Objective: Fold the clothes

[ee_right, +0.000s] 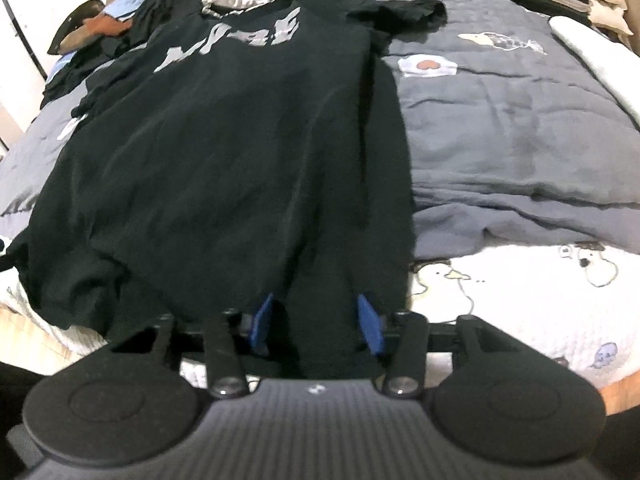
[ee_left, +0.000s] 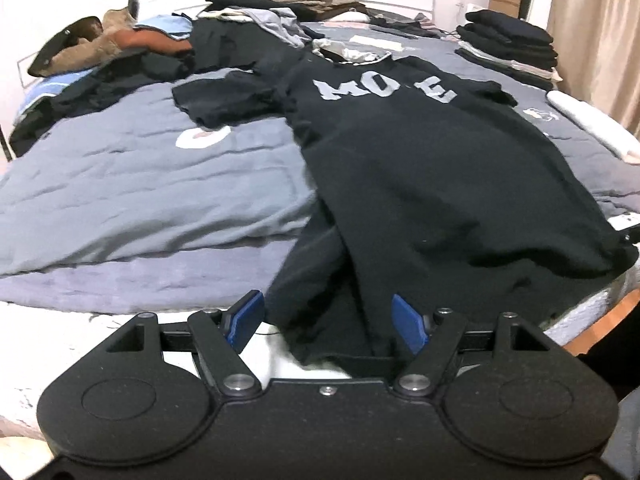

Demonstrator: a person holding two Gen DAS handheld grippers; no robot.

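A black T-shirt (ee_left: 400, 168) with grey letters lies spread on the bed, collar at the far end and hem toward me. In the left wrist view the left gripper (ee_left: 326, 300) is at the hem's left corner. Its blue pads (ee_left: 246, 322) stand wide apart, the cloth lies loose between them, and the gripper is open. The right wrist view shows the same T-shirt (ee_right: 240, 140). There the right gripper (ee_right: 315, 298) is at the hem's right corner. A bunch of black cloth fills the gap between its blue pads (ee_right: 370, 324), which stand apart.
A grey-blue duvet (ee_left: 140, 180) with cartoon prints covers the bed. Unfolded clothes (ee_left: 248, 20) are heaped at the far left, and a stack of folded dark clothes (ee_left: 508, 44) sits at the far right. A white roll (ee_right: 592, 52) lies by the right edge.
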